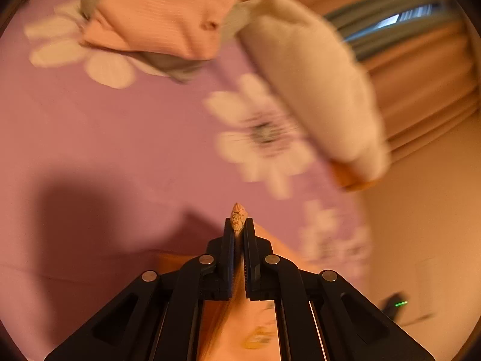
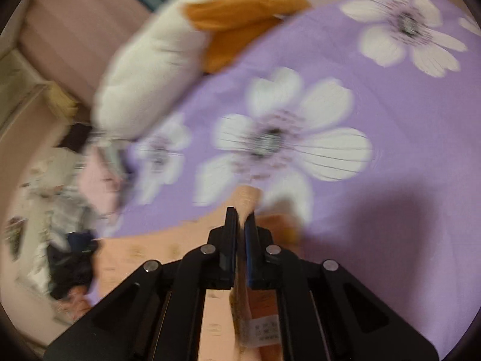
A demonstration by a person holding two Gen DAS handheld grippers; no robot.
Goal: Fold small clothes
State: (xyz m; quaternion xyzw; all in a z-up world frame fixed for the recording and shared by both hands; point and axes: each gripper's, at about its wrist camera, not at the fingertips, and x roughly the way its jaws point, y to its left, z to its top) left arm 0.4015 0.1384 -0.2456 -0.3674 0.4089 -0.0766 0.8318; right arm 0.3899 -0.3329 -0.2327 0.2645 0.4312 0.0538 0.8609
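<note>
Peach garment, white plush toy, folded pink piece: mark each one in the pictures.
Peach garment (image 2: 249, 197): right wrist view, on the fabric tip poking past the fingers.
White plush toy (image 2: 150, 69): right wrist view, on its white body.
Folded pink piece (image 1: 162, 12): left wrist view, on its top face.

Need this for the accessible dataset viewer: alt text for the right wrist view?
The right gripper, jaws shut, pinches a fold of peach cloth above a purple bedsheet printed with large white flowers. A white and orange plush toy lies at the upper left, motion-blurred, with a pile of clothes at the left edge.
</note>
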